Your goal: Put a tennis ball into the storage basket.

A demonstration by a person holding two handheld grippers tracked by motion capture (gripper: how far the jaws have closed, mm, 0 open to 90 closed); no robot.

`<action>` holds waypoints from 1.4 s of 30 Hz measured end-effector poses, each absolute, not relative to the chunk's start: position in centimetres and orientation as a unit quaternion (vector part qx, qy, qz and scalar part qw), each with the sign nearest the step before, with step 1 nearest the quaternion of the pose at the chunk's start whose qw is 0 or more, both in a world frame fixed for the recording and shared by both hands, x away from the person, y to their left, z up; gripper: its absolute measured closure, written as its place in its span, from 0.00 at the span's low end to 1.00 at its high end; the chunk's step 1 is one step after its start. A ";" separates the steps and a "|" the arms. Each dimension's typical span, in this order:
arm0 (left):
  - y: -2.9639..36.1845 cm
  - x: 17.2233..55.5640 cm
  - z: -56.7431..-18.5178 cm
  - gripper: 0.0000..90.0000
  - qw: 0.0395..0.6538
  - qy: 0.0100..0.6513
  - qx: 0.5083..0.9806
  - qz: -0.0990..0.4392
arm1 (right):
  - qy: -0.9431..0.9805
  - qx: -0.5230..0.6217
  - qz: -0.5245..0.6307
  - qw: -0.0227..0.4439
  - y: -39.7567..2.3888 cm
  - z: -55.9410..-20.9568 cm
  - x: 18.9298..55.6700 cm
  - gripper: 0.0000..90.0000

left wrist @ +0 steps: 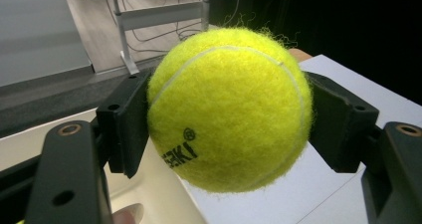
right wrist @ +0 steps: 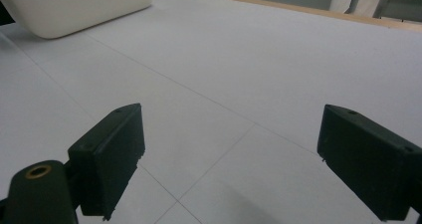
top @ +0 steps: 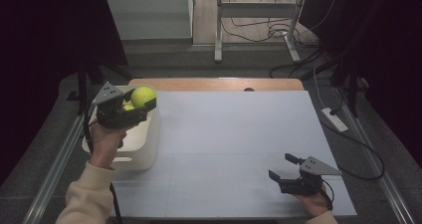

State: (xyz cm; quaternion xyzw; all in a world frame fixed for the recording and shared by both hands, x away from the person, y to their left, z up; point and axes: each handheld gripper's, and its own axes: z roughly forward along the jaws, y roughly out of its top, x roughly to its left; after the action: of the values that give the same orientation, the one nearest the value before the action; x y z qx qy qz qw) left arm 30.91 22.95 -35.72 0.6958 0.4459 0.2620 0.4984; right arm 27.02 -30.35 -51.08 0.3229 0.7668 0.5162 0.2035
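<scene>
The left claw (top: 142,106) grips a tennis ball (top: 143,96) between both jaws, held above the far rim of the white bin (top: 149,144) at the counter's (top: 239,134) left edge. More yellow shows inside the bin, likely another ball. The right claw (top: 283,168) rests wide apart and empty, well away from the bin. This looks like mid-transfer; whether the ball is leaving or entering the bin I cannot tell.

A yellow felt tennis ball (top: 143,96) sits above the cream plastic bin (top: 144,149) at the white table's (top: 234,129) left edge; another ball (top: 129,106) lies inside.
</scene>
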 end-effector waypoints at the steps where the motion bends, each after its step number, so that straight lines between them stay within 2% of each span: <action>1: 23.0 31.0 -35.7 0.29 0.497 0.447 0.696 0.262 | 0.767 0.323 0.516 0.204 -30.3 -51.1 27.0 0.12; 42: 26.8 32.2 -36.3 0.29 0.462 0.500 0.677 0.278 | 0.768 0.321 0.514 0.205 -30.3 -51.1 27.0 0.12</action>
State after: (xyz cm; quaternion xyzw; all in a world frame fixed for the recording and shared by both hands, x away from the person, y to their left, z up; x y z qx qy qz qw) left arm 32.17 26.78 -36.30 0.6773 0.5002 0.2784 0.4621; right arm 27.00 -30.32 -51.06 0.3215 0.7681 0.5143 0.2051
